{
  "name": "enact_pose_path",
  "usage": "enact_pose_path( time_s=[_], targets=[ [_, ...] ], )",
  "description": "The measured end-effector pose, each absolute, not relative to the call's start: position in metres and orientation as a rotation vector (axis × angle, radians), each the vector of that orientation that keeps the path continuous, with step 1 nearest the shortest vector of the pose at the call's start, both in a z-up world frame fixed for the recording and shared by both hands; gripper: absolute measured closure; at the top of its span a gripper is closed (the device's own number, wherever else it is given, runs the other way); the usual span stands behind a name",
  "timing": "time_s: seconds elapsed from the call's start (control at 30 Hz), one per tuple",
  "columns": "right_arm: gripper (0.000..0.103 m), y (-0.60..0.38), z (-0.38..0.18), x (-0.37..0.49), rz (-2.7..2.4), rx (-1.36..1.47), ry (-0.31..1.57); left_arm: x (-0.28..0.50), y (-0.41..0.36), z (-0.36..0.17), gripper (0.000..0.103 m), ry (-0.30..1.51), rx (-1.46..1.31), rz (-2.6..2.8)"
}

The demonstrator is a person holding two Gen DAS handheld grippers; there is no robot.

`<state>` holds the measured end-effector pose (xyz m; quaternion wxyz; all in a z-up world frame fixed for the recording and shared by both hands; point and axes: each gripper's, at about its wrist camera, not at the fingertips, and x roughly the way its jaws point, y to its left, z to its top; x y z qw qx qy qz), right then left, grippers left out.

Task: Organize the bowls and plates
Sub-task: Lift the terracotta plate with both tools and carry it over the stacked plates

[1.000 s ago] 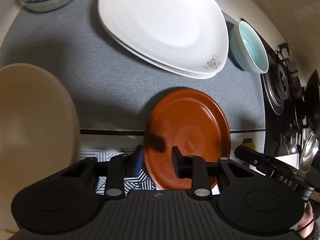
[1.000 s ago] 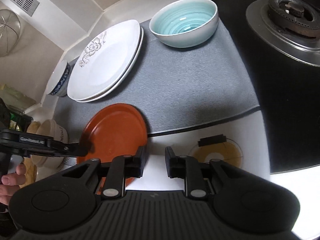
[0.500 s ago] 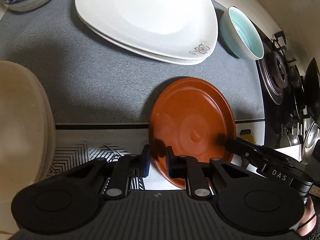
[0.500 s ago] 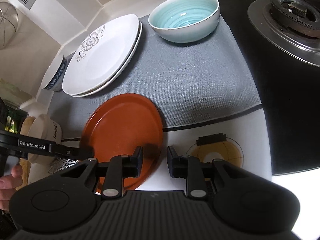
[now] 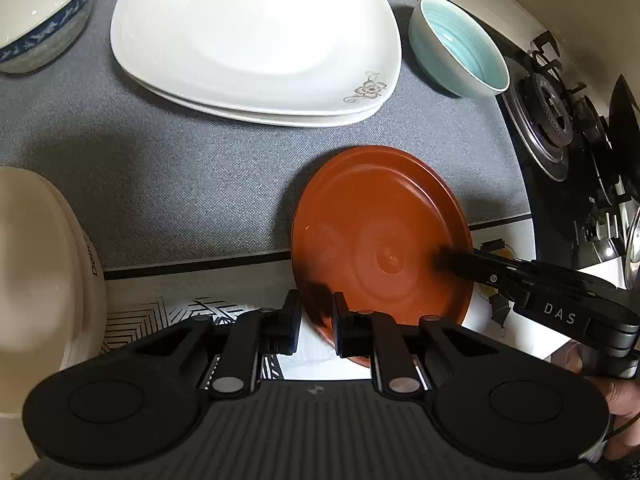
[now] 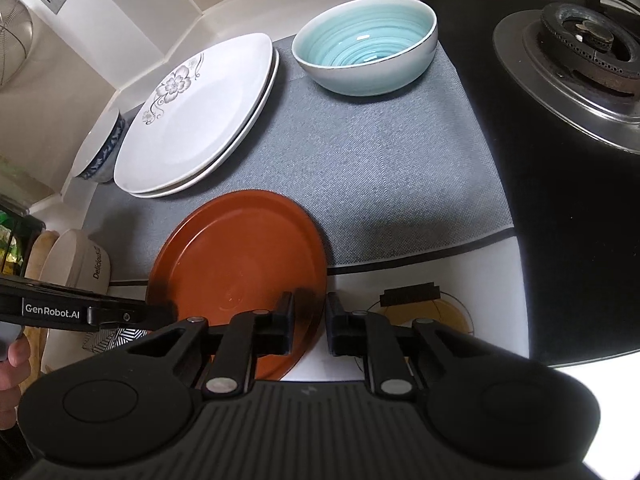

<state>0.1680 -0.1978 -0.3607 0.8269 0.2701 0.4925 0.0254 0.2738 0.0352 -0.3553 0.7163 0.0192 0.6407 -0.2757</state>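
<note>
Sorting is partway: white plates [image 6: 192,120] sit stacked at eleven o'clock, bowls remain scattered — your left tool [image 5: 316,320] and right tool [image 6: 308,320] both pinch the brown plate [image 6: 240,264] at the bench [image 6: 420,280] edge.

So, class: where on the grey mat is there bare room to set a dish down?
Bare mat lies between teal bowl, red plate and stove. Another patch sits between white plates and cream dish. The back row is crowded.
</note>
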Motion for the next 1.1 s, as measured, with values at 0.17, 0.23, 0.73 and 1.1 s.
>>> enact_pose_path(
  time_s=[0.17, 0.23, 0.73, 1.1],
  targets=[
    [0.095, -0.197, -0.361, 0.17, 0.048, 0.546, 1.052, 0.274, 0.036, -0.354, 0.089, 1.414, 0.044, -0.608],
    [0.095, -0.195, -0.359, 0.171, 0.056, 0.534, 1.047, 0.274, 0.038, -0.351, 0.089, 1.407, 0.049, -0.61],
    [0.095, -0.198, -0.326, 0.158, 0.067, 0.542, 0.999, 0.272, 0.048, -0.328, 0.089, 1.384, 0.012, -0.671],
    [0.096, -0.193, -0.275, 0.152, 0.092, 0.532, 0.9, 0.262, 0.061, -0.284, 0.089, 1.298, 0.008, -0.682]
  ],
)
